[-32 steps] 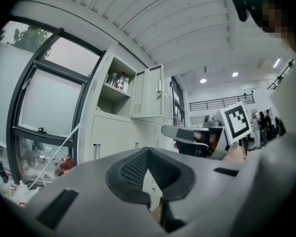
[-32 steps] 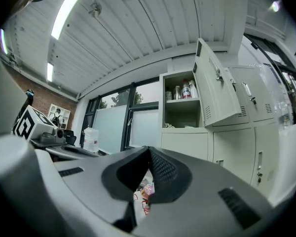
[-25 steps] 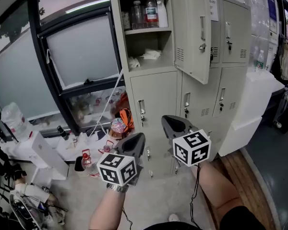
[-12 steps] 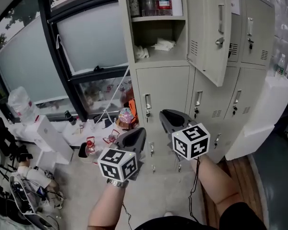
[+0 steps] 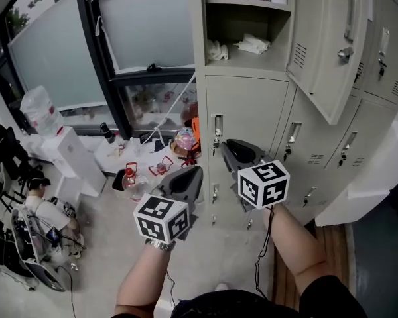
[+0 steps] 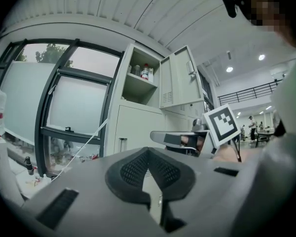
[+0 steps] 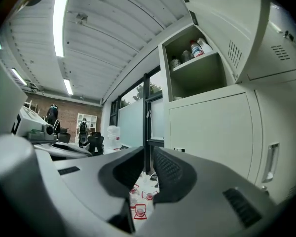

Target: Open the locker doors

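Observation:
The beige locker bank (image 5: 249, 111) stands in front of me. Its upper-left door (image 5: 331, 45) hangs open, showing a shelf with white cloths (image 5: 252, 44). The middle-left door (image 5: 242, 134) below is closed, with a handle (image 5: 217, 126). My right gripper (image 5: 228, 147) points level at that door, just short of it. Its jaws (image 7: 147, 154) have just been opening to a narrow gap with nothing between them. My left gripper (image 5: 194, 172) is lower and to the left, shut and empty (image 6: 148, 152). The closed door also shows in the right gripper view (image 7: 212, 132).
The floor left of the lockers is cluttered: a water jug (image 5: 43, 118), a white box (image 5: 73, 158), small red-trimmed cups (image 5: 160, 167) and a white cable. A dark-framed window (image 5: 96, 65) fills the left wall. More closed lockers (image 5: 345, 151) lie to the right.
Both grippers have dropped and moved in toward the middle locker row. The view has tilted down, so the open top compartment now sits at the frame's upper edge.

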{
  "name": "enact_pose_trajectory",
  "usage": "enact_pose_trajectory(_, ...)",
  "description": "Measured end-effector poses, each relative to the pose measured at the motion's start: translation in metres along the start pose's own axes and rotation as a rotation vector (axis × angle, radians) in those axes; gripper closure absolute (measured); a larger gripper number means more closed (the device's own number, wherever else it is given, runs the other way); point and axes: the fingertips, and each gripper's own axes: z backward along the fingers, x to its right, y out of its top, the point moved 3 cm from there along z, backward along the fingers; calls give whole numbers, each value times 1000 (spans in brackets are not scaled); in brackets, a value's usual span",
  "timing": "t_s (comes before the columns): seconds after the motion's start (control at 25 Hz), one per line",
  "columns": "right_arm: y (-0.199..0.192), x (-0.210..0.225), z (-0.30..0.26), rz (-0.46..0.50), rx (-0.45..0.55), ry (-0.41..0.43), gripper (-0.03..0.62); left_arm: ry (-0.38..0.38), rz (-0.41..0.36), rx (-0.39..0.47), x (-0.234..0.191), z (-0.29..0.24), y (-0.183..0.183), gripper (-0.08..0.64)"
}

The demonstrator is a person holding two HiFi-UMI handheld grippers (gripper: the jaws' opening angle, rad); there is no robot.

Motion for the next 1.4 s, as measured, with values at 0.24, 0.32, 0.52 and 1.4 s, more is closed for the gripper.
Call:
enact_pose_trajectory(0.24, -18, 11, -24, -27, -13, 26, 508, 36, 8, -13, -9, -11, -13, 561)
enact_pose_trajectory(0.32, -23, 16, -33, -38, -19, 26, 499, 41, 9, -22, -11, -15, -17, 561)
enact_pose_trajectory(0.52, -37, 28, -55, -67, -38, 17, 480, 38, 16, -39, -21, -28, -24, 561)
enact_pose_trajectory(1.4, -82, 72, -158, -67, -81, -161, 434, -150, 1, -98, -111, -100, -42, 561)
